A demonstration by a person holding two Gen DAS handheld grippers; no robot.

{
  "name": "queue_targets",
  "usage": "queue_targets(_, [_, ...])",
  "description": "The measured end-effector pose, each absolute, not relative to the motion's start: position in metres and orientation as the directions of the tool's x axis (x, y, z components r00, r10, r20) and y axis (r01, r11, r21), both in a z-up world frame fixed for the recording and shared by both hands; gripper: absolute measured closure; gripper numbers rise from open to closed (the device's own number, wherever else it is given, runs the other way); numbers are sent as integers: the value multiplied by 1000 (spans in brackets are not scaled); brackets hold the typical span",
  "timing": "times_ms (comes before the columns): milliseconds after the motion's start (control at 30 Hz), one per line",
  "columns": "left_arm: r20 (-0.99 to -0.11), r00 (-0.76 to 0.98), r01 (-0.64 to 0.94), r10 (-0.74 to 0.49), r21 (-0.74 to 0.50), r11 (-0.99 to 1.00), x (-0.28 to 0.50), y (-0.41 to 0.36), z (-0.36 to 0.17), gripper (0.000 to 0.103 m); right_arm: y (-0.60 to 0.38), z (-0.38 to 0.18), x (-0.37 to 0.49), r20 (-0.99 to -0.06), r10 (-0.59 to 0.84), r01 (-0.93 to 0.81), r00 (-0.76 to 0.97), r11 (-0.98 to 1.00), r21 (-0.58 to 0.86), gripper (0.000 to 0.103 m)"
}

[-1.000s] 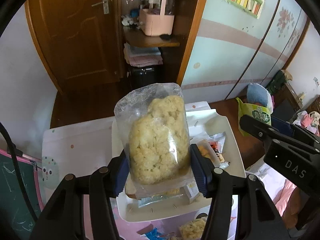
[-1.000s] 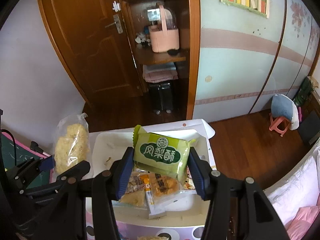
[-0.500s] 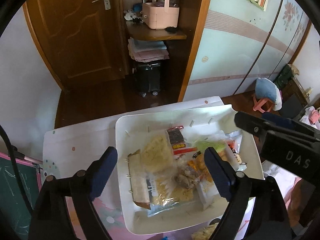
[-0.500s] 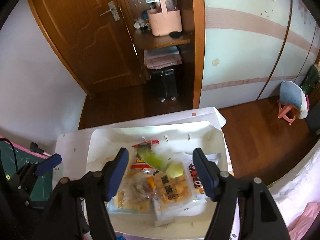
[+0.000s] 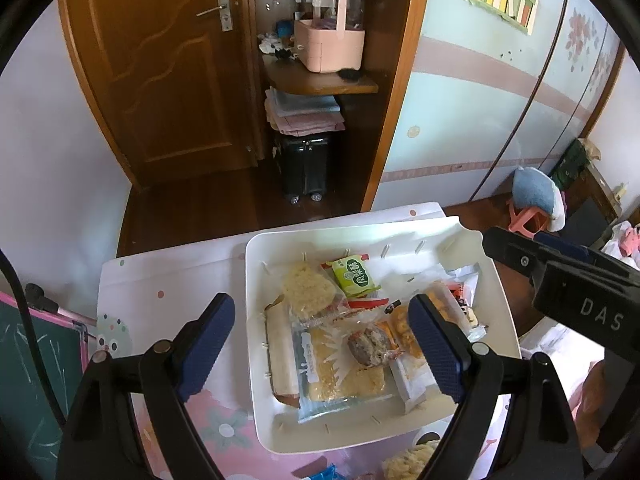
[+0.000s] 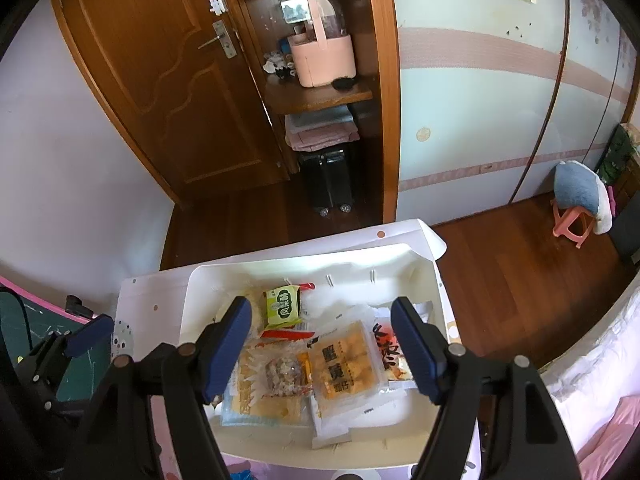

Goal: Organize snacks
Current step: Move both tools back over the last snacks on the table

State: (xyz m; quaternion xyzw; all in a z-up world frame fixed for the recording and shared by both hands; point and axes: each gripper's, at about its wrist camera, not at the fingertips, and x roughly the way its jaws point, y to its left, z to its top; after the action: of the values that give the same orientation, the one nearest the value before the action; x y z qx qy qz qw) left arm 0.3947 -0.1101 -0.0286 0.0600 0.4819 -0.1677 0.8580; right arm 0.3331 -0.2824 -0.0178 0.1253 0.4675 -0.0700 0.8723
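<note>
Beneath both pairs of tongs, a shallow white plastic tray (image 5: pixel 256 312) heaped with wrapped snacks: left gripper (image 5: pixel 320 344) spread wide and empty, right gripper (image 6: pixel 322 354) opening, nothing between its pads. Green pineapple-cake packet (image 5: pixel 354 278) beyond the tips, against the tray's far wall. Likely hazard on any next reach: slick overlapping wrappers dragged along, or packets nudged over the low rim.

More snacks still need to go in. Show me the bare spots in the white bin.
Free: the white bin floor along its far wall, right of the green pineapple-cake pack, and a thin strip along the near wall. Crowded: the middle and left, where packets overlap. Outside, the tablecloth left of the bin is bare.
</note>
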Motion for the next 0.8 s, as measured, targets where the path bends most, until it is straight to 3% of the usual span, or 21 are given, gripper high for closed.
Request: queue_targets(800, [-802, 547, 319, -238, -63, 945, 258, -91, 6, 15, -274, 31, 205, -732, 62, 84, 679, 983, 161, 30])
